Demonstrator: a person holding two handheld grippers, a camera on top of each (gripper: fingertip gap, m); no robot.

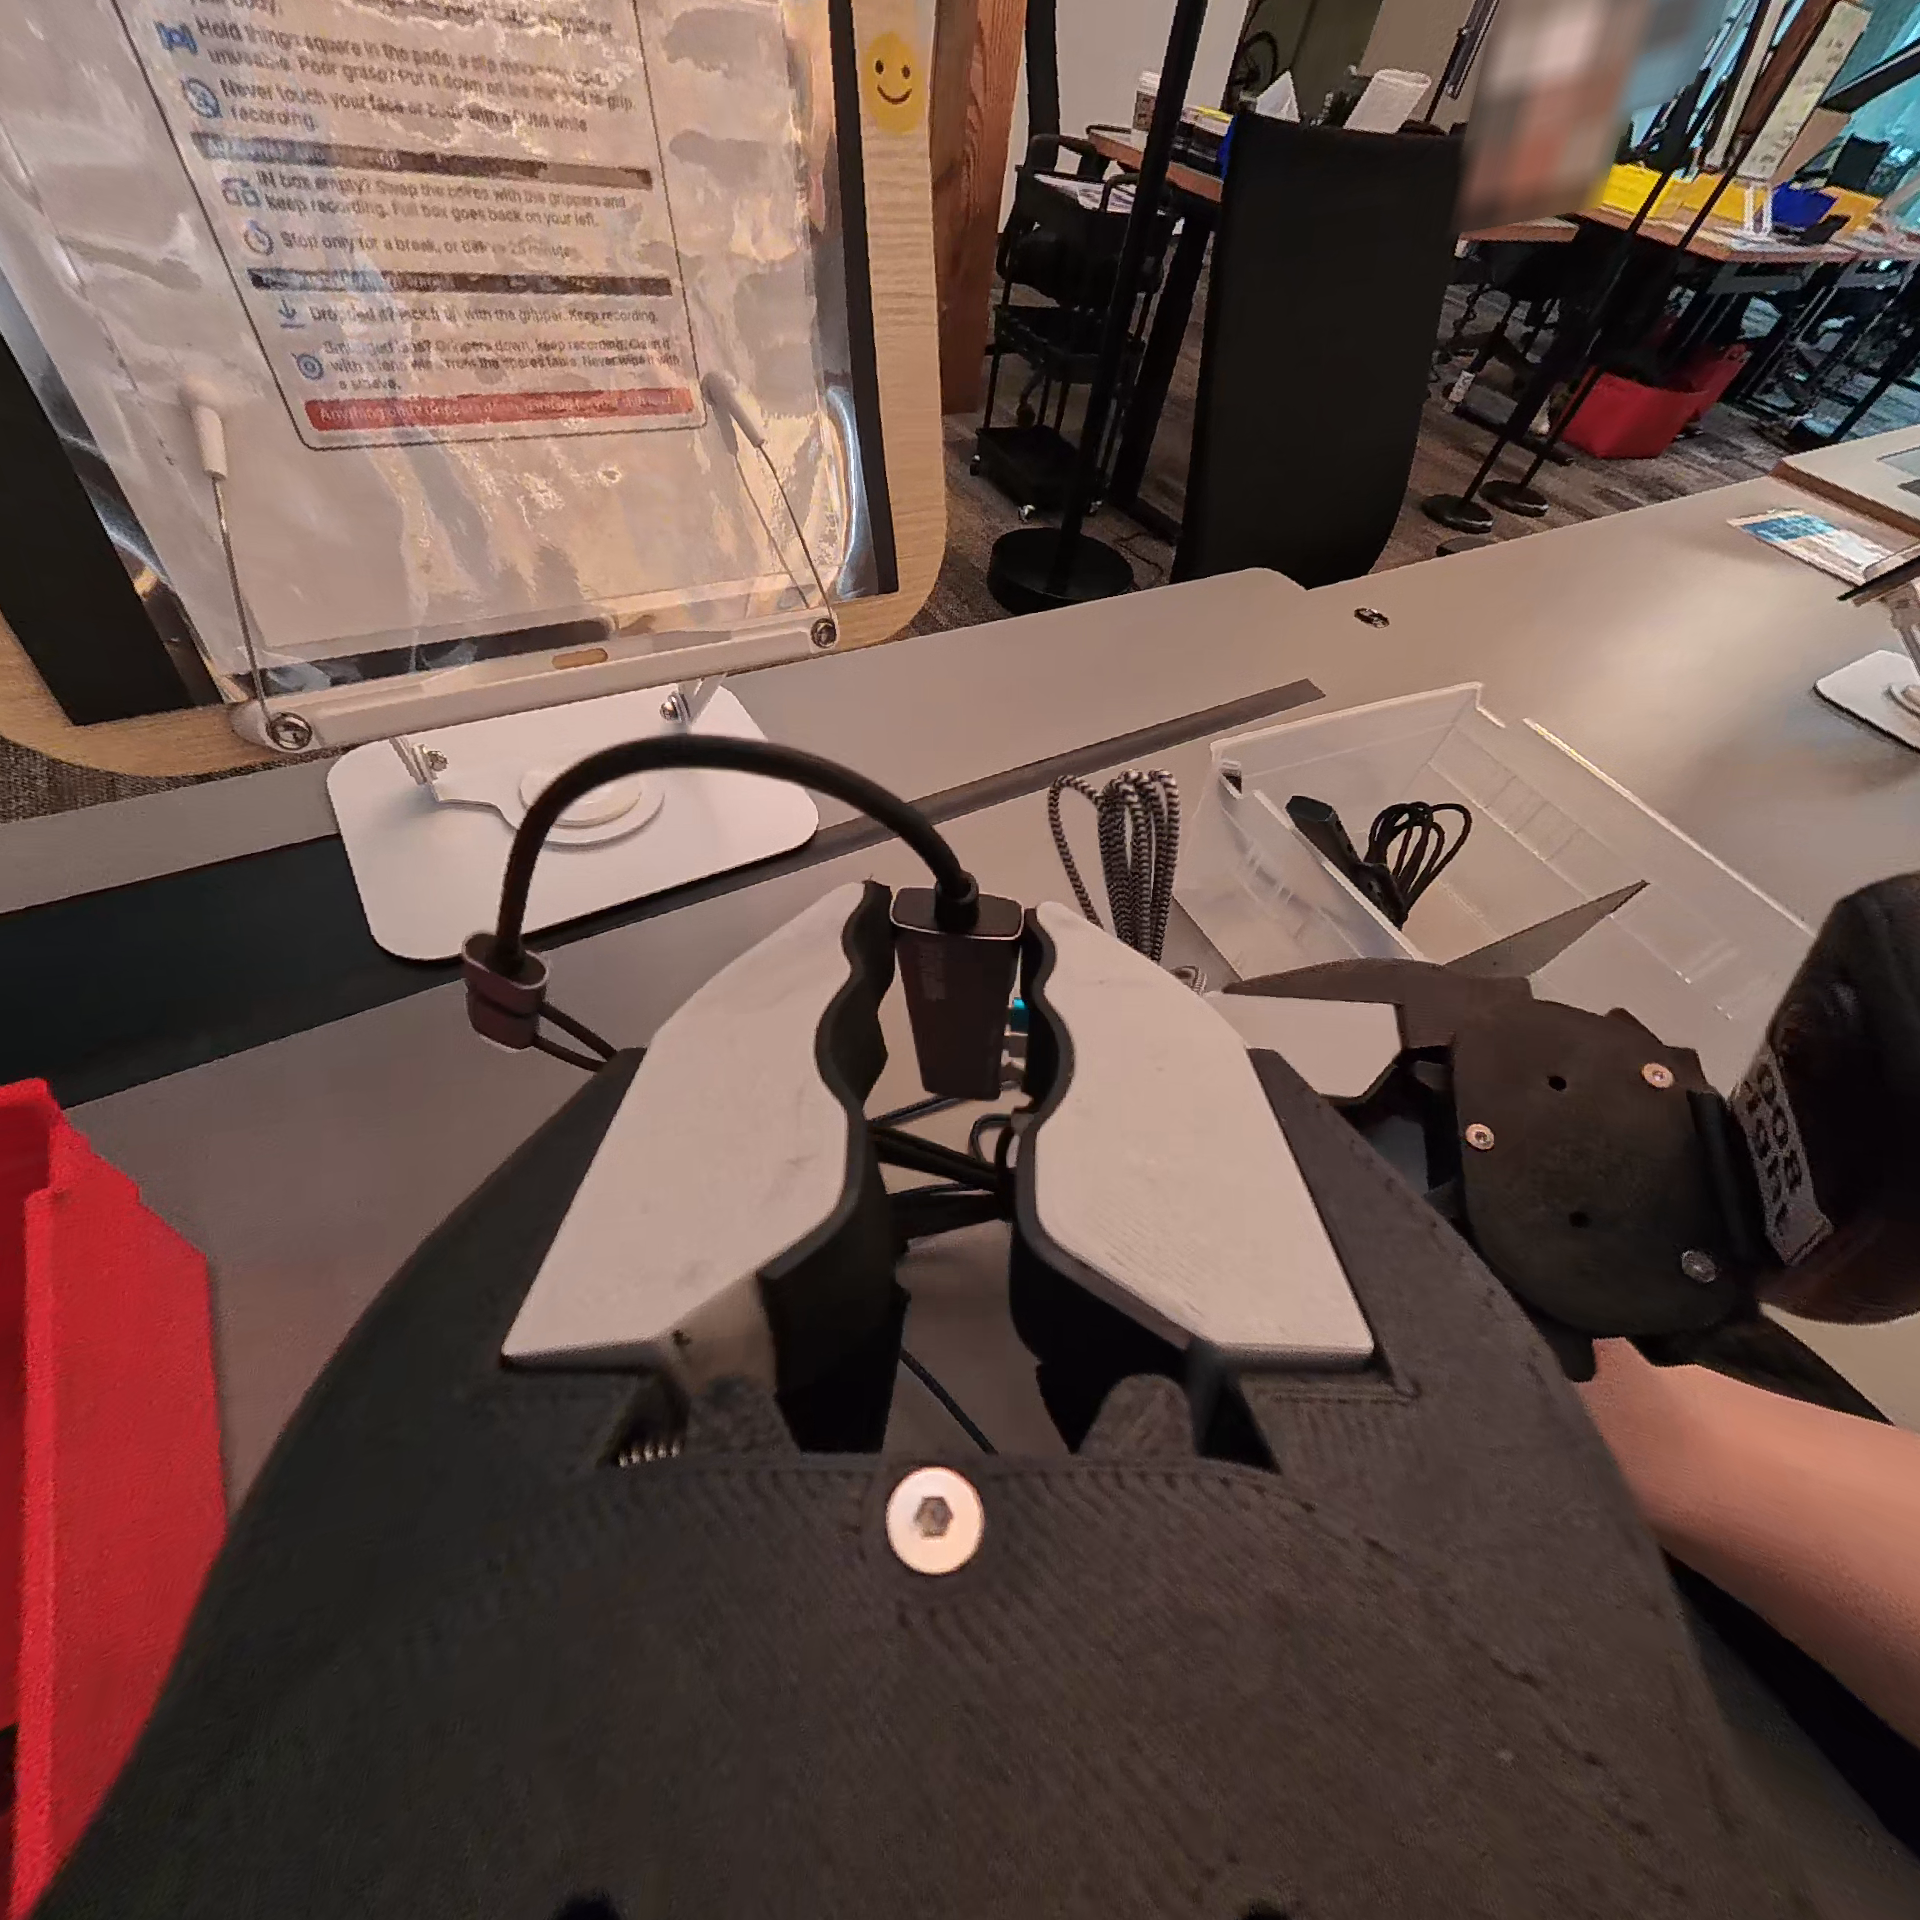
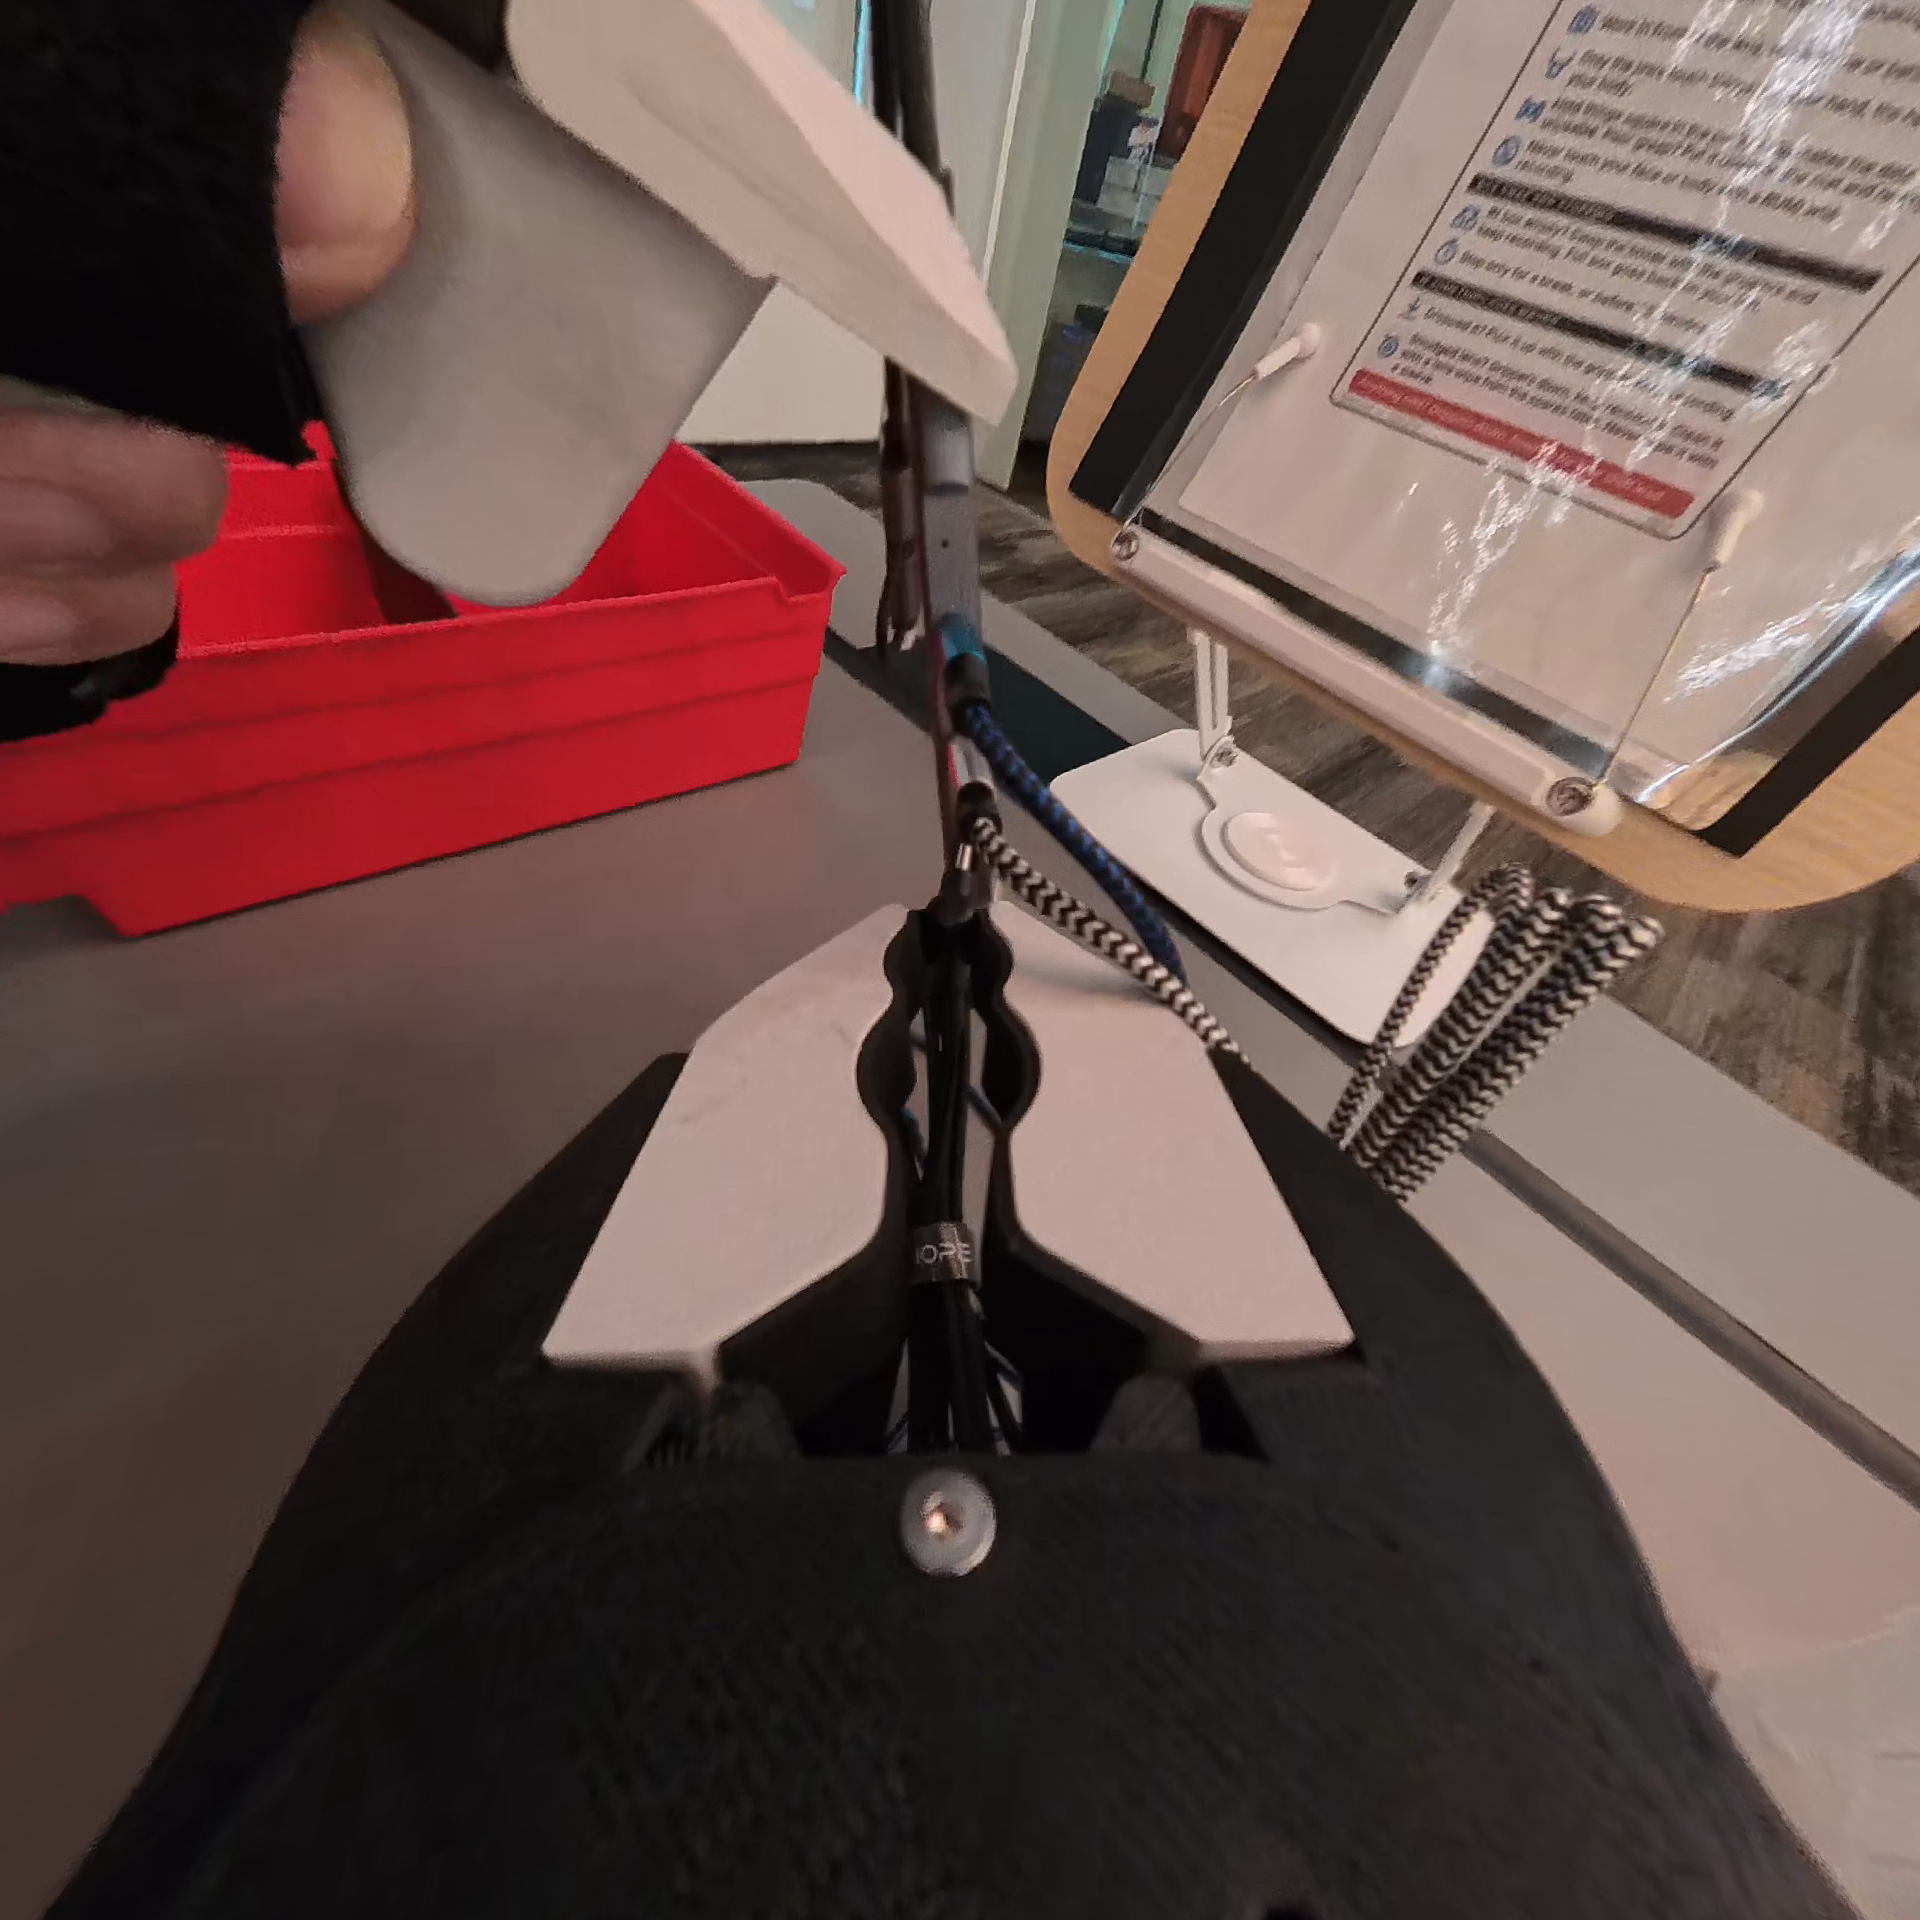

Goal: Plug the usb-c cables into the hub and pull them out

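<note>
The left tongs (image 1: 951, 997) are closed to a narrow gap on the dark grey hub (image 1: 951, 1003), which stands upright between the pads with its short black lead (image 1: 717, 790) arching out of the top and down to their left. The right tongs (image 2: 951, 935) are shut almost completely on a bundle of thin black cables (image 2: 948, 1122) running back between the fingers. Past their tips a black-and-white braided cable (image 2: 1091, 935) and a blue braided cable (image 2: 1023, 779) rise toward the hub above the table (image 2: 416, 1039); a red bin (image 2: 468, 675) sits beyond to the left.
</note>
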